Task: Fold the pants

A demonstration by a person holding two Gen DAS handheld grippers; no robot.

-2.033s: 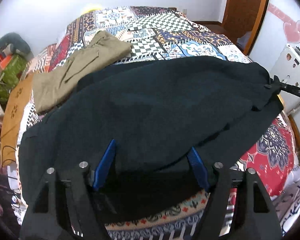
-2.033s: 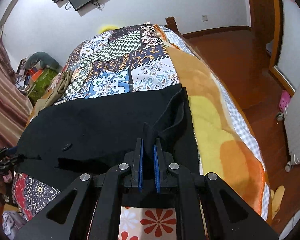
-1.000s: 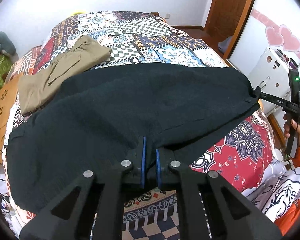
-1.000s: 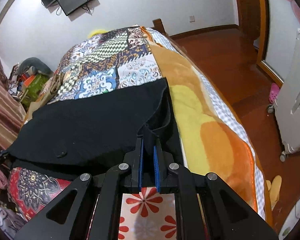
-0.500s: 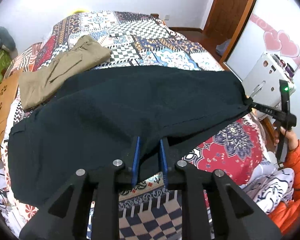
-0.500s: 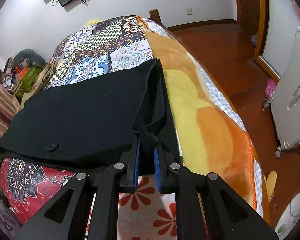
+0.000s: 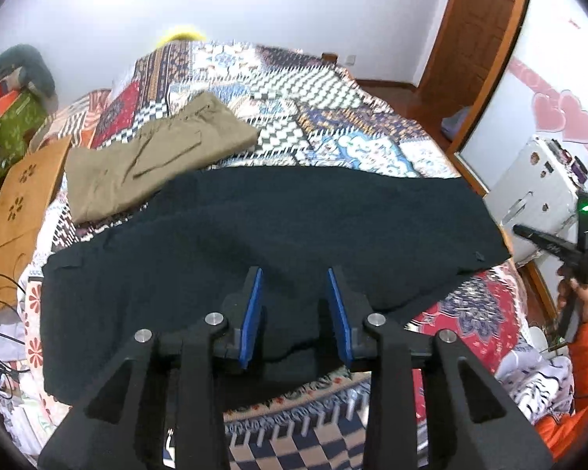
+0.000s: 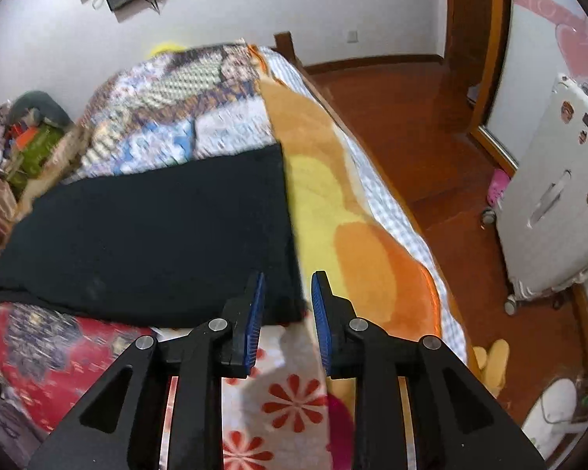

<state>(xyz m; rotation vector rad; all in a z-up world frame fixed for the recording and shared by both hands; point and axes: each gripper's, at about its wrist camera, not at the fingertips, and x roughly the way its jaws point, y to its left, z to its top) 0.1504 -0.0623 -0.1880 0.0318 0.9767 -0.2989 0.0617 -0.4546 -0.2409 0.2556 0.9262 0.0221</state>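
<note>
Black pants lie flat across the near end of the bed, khaki pants just behind them. Left gripper and right gripper jaws just opened, spread, pinching nothing, over the pants' near edge.

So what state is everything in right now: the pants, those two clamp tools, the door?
Black pants: folded, lying flat across the bed, let go.
Khaki pants: folded, lying further up the bed.
Left hand-held gripper: open, has just been opening, fabric between its pads but not pinched.
Right hand-held gripper: open, has just been opening, over the black pants' corner.
Wooden door: open.
</note>
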